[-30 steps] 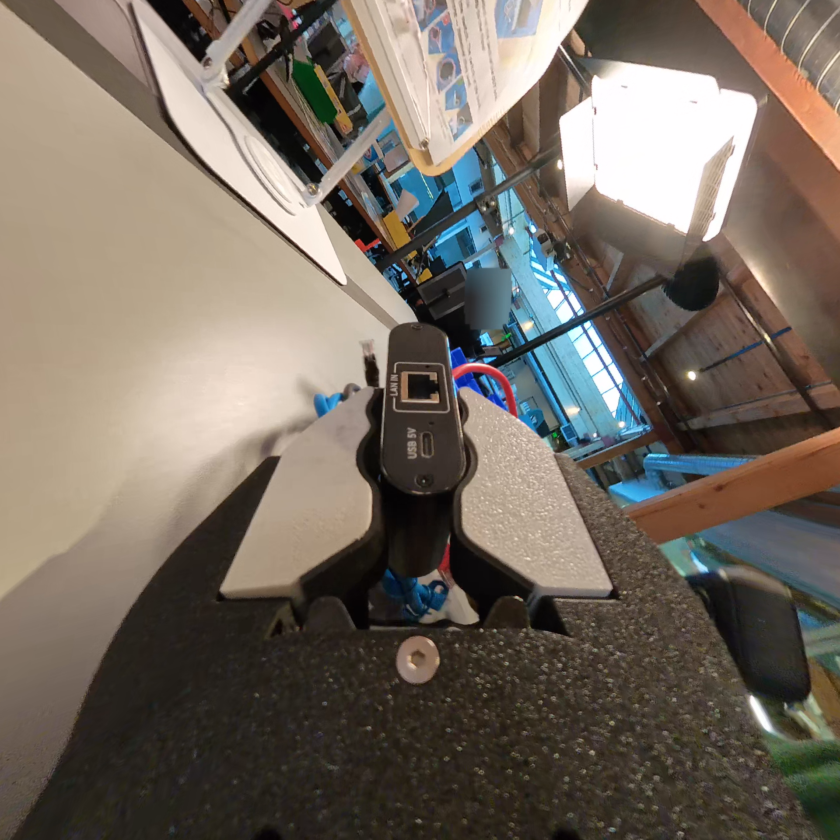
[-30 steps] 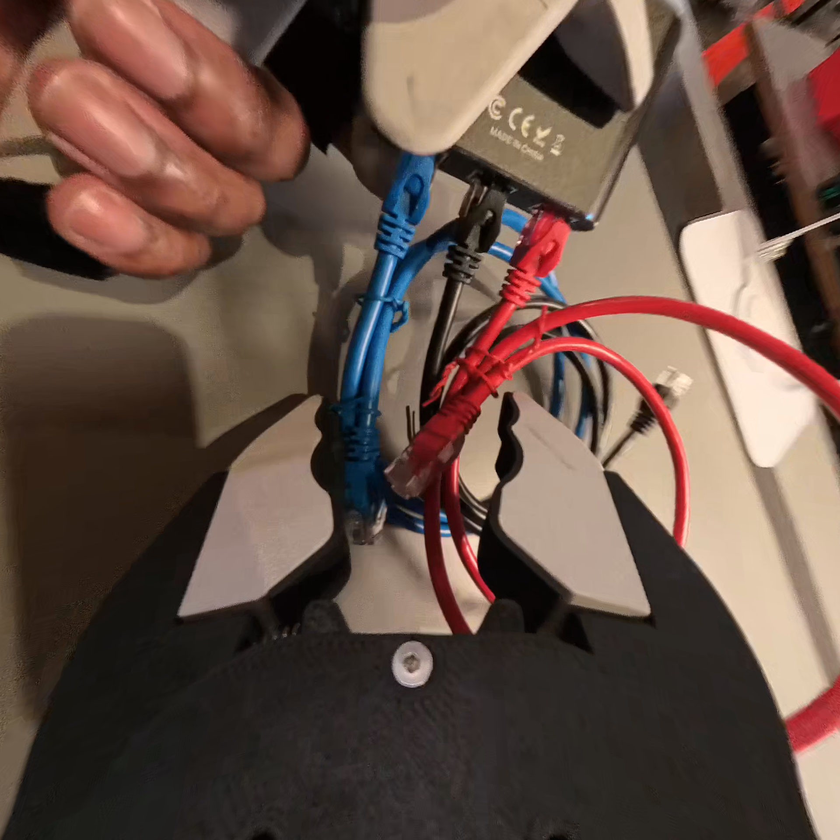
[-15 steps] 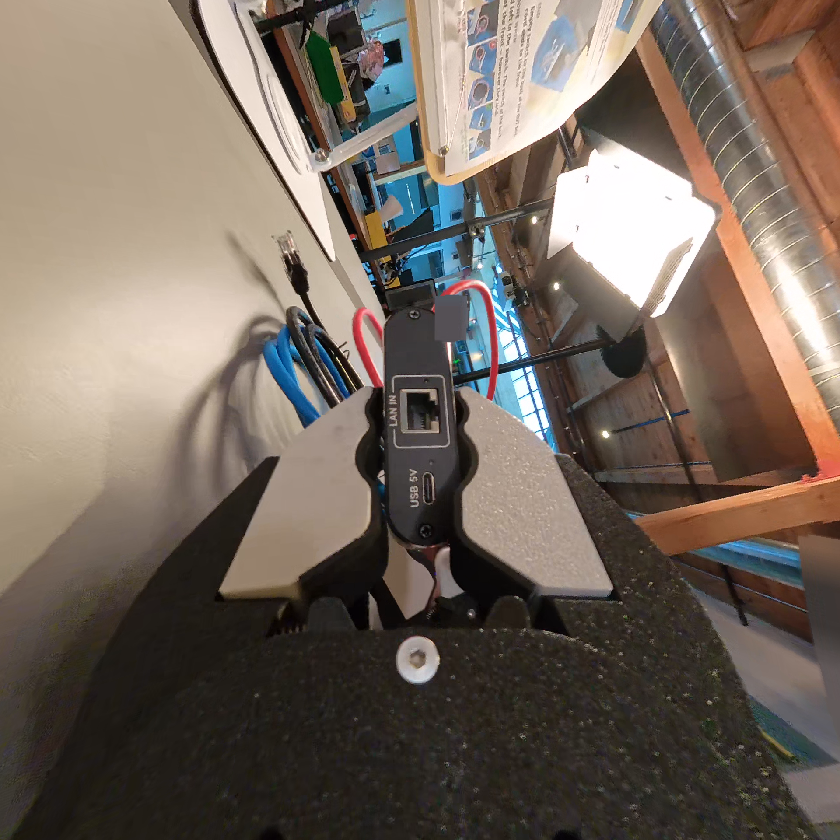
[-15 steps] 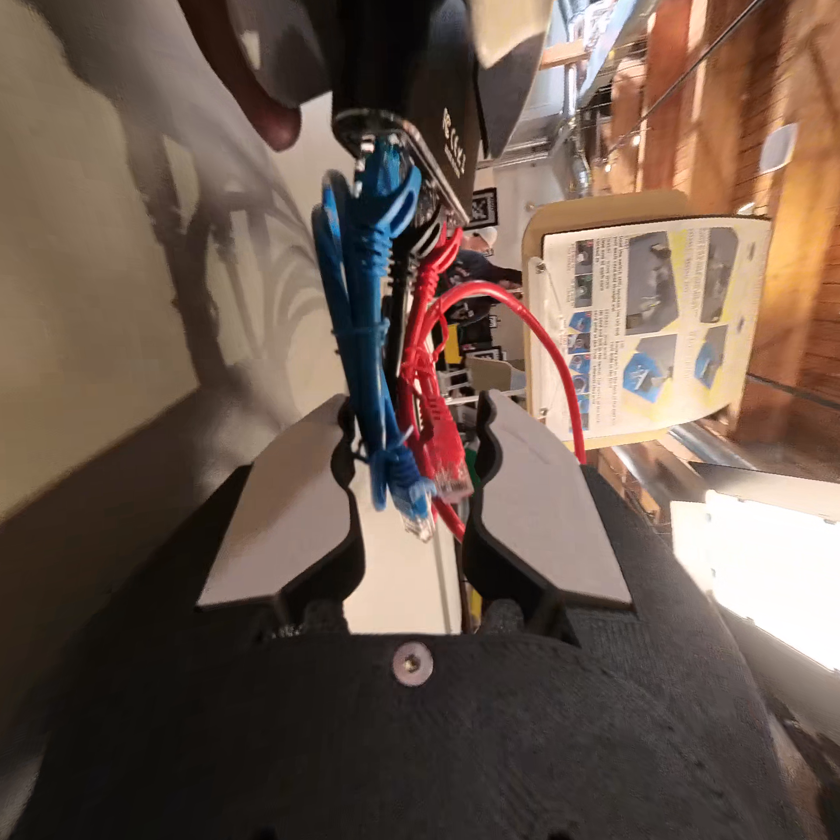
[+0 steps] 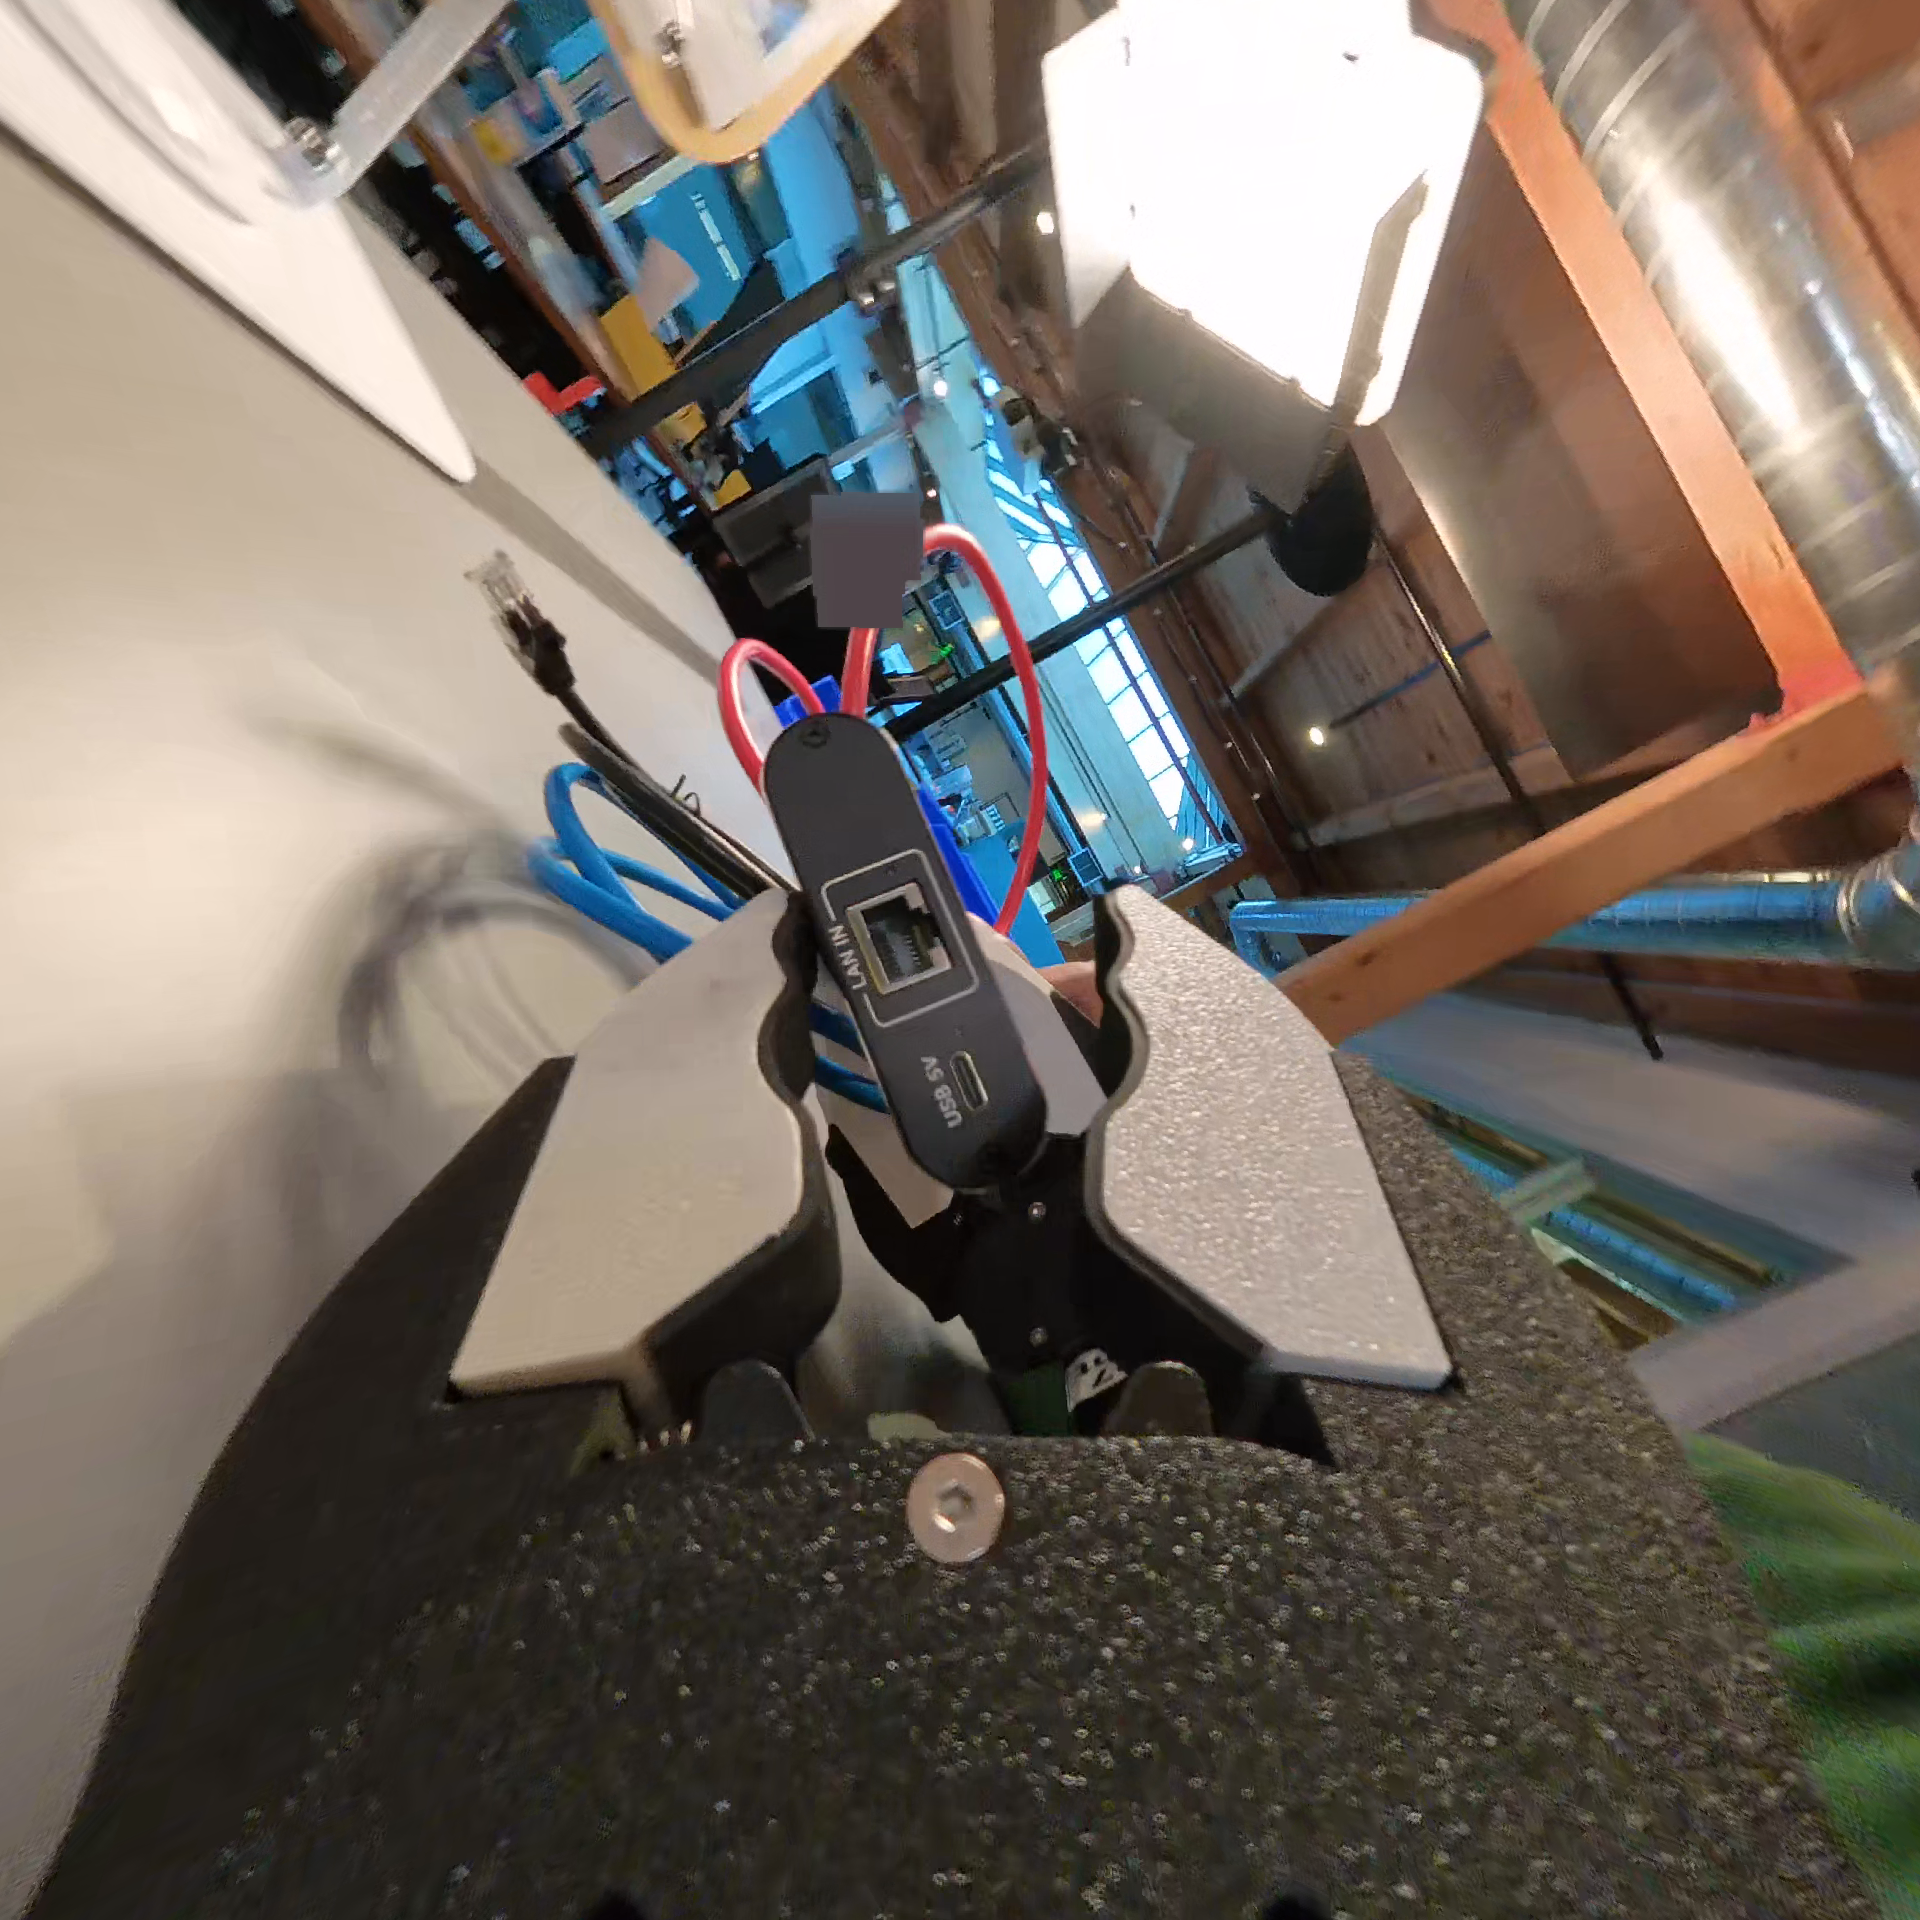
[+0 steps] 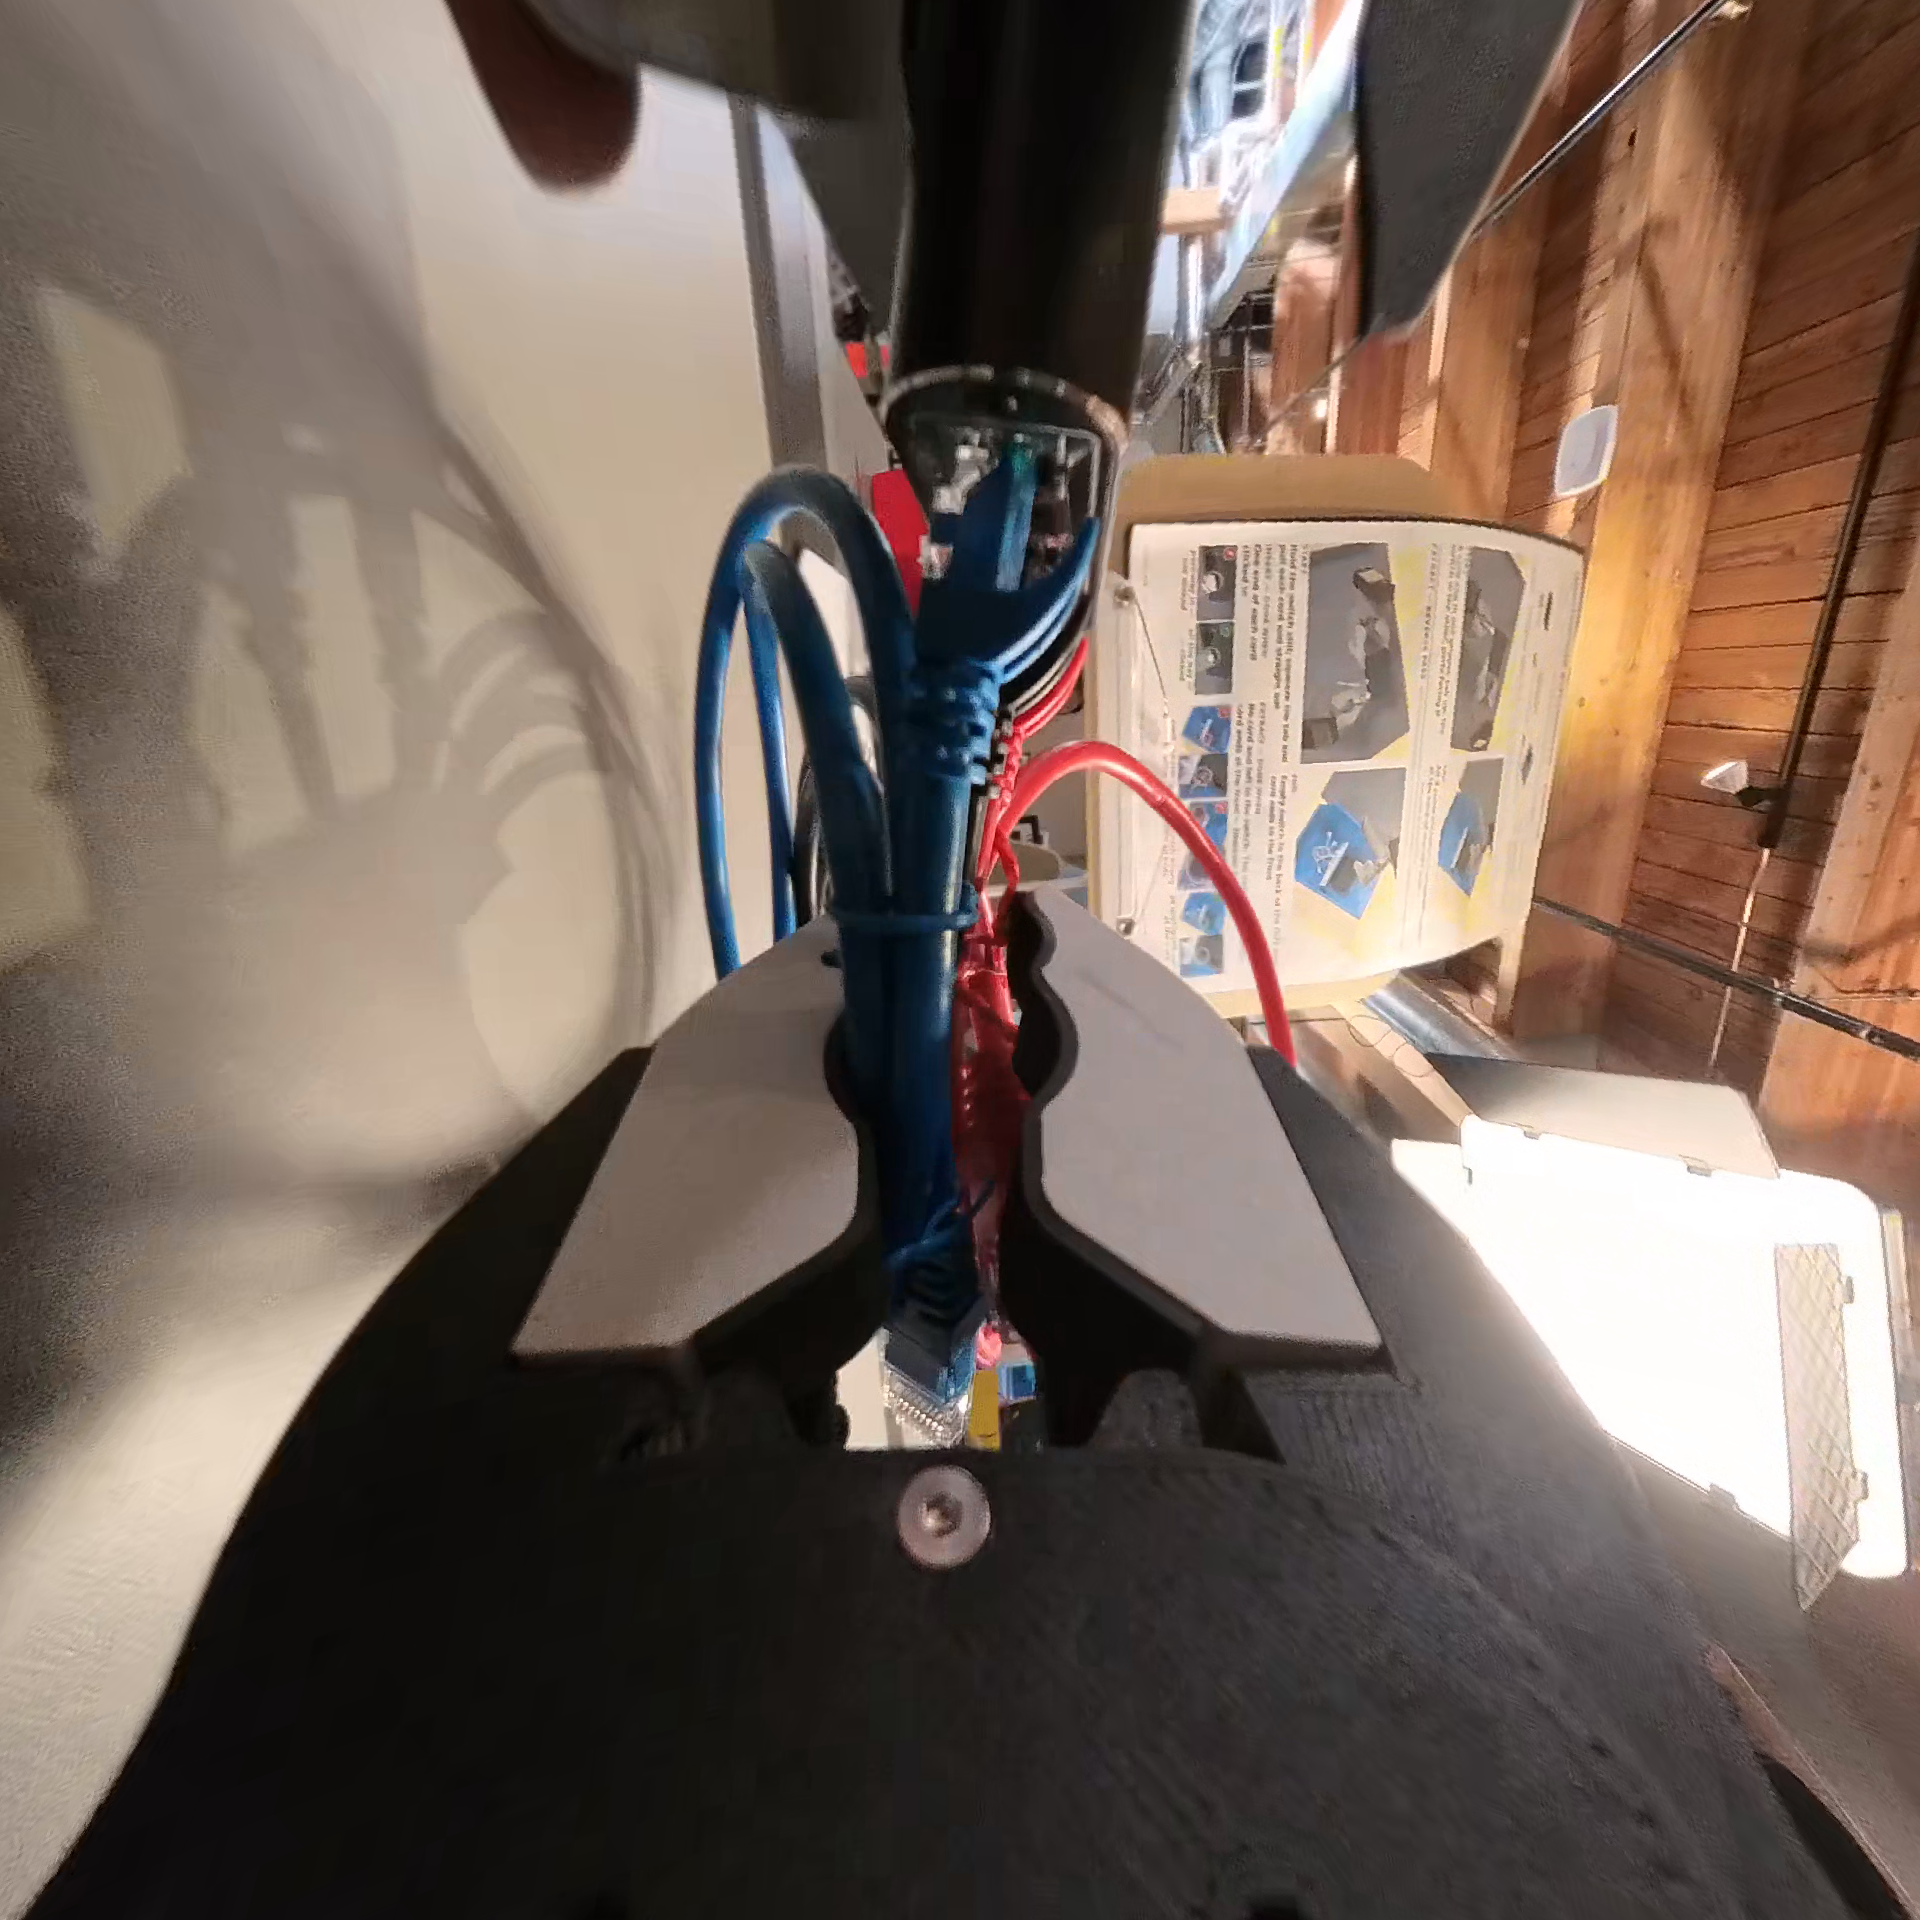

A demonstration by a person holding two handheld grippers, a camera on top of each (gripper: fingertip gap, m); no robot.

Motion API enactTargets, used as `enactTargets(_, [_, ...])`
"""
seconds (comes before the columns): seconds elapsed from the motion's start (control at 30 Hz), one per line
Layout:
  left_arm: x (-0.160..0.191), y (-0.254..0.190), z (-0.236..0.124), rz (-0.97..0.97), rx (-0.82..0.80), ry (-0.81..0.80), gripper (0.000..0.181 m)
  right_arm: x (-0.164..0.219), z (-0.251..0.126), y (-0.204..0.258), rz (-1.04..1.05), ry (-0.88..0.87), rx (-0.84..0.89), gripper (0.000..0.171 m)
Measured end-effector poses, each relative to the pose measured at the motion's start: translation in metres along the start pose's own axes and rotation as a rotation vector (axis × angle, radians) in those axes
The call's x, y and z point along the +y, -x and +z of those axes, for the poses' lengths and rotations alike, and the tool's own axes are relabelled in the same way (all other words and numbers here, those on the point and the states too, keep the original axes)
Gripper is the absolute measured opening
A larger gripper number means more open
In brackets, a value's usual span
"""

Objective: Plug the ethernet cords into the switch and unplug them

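The right gripper [image 6: 940, 1039] pinches the bundled blue cord [image 6: 914, 935] and red cord [image 6: 1195, 831] just below the switch [image 5: 904, 966]; the left gripper [image 5: 945, 987] stands spread, its 2 matte grey fingers [image 5: 665, 1122] flanking the switch loosely. To unplug cleanly, I'd re-clamp the smooth, pill-shaped black housing first; then grip 1 ribbed boot, not the bundle.

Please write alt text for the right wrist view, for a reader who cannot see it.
The right gripper is closed on a bundle of blue cords and red cords that hang from the black switch. A pale table fills the left; a poster board stands behind.
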State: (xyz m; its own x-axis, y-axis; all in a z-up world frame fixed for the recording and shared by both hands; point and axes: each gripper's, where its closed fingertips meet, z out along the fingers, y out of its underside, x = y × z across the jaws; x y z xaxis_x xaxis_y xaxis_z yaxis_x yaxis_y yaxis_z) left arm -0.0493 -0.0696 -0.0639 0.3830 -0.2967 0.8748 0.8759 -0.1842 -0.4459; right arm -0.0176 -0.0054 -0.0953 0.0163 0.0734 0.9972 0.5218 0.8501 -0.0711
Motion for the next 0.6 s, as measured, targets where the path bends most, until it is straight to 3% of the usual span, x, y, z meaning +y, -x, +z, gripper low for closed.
enactTargets(0.17, [-0.009,-0.026,0.000,0.100,0.143,-0.050,0.053,0.040,-0.005,-0.021,-0.032,0.028,0.038,0.021])
enactTargets(0.33, [-0.007,-0.022,0.000,0.144,0.130,-0.034,0.047,0.102,-0.026,-0.064,-0.067,0.102,0.088,0.022])
enactTargets(0.47, [0.005,-0.015,0.005,0.151,0.105,0.014,0.045,0.179,-0.061,-0.118,-0.053,0.255,0.129,0.022])
enactTargets(0.6, [0.018,-0.010,0.010,0.147,0.097,0.061,0.043,0.282,-0.107,-0.153,-0.084,0.502,0.129,0.022])
